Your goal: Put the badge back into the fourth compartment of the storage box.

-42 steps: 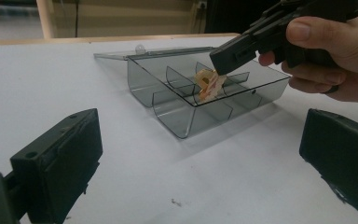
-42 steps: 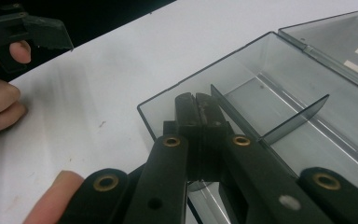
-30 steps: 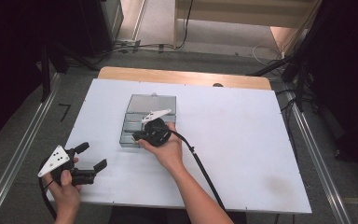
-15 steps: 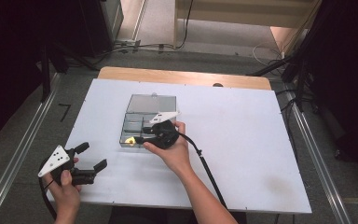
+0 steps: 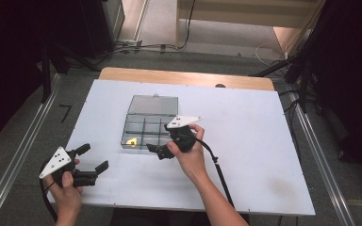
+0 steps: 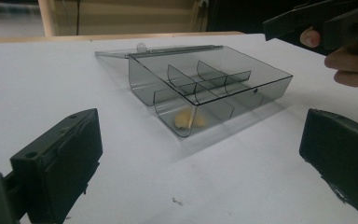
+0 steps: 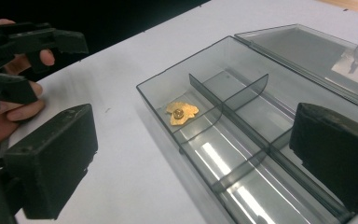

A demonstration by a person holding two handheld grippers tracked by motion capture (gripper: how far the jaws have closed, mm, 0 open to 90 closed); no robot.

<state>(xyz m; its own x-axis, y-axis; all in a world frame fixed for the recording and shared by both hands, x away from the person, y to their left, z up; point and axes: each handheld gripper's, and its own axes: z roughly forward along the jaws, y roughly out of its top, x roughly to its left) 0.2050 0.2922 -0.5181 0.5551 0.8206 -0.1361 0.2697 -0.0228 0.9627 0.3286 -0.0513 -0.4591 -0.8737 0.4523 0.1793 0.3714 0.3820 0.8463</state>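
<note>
White board covers the table [image 5: 264,141], with a strip of bare wood along its far edge and dark floor and cables beyond. Near the middle of the board sits a clear grey compartment box [image 5: 146,129], its lid [image 5: 153,104] folded flat back on the far side. A small gold piece [image 5: 132,141] lies in the near-left corner compartment, alone on the box floor; the other compartments that can be seen hold nothing.

At the box's near right corner hovers the right gripper [image 5: 156,150], held in the person's right hand [image 5: 188,153]. Its jaws have just been opening and now stand wide apart with nothing between them; in the right gripper view the gold piece [image 7: 181,113] lies ahead, clear of both pads.

Well apart from the box, at the near left corner of the table, the left gripper [image 5: 93,157] rests in the left hand [image 5: 66,186], jaws spread wide and empty, pointed toward the box [image 6: 200,88].
</note>
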